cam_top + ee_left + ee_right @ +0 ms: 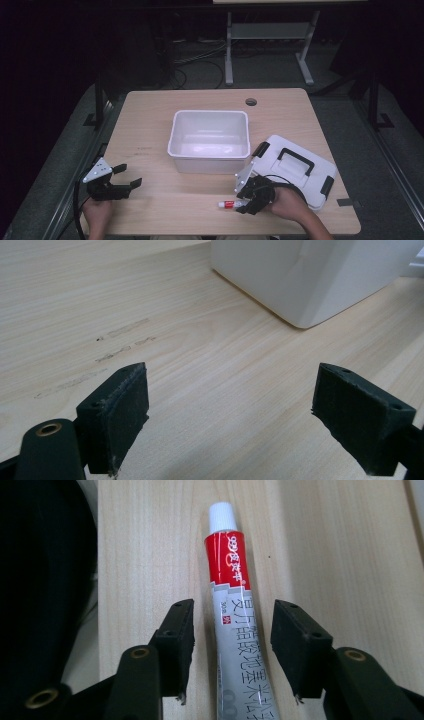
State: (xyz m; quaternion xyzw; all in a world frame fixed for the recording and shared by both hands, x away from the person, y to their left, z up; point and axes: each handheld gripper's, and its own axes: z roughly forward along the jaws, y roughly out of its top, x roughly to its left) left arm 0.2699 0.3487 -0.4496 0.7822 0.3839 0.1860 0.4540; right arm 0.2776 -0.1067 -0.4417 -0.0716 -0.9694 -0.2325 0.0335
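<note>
Right hand-held gripper [232,645] low at the near tabletop [165,210] edge, jaws half-wide astride the tube [235,630], pads clear of it on both sides. Tube flat on the wood, white cap pointing away from the jaws. Left hand-held gripper [230,415] at near left, jaws wide, nothing between. Farther back, lid [300,167] right, white bin [210,150] centre.

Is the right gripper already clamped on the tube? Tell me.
No: in the right gripper view, bare table shows between each pad and the tube, which lies on the table between the right gripper's jaws.
</note>
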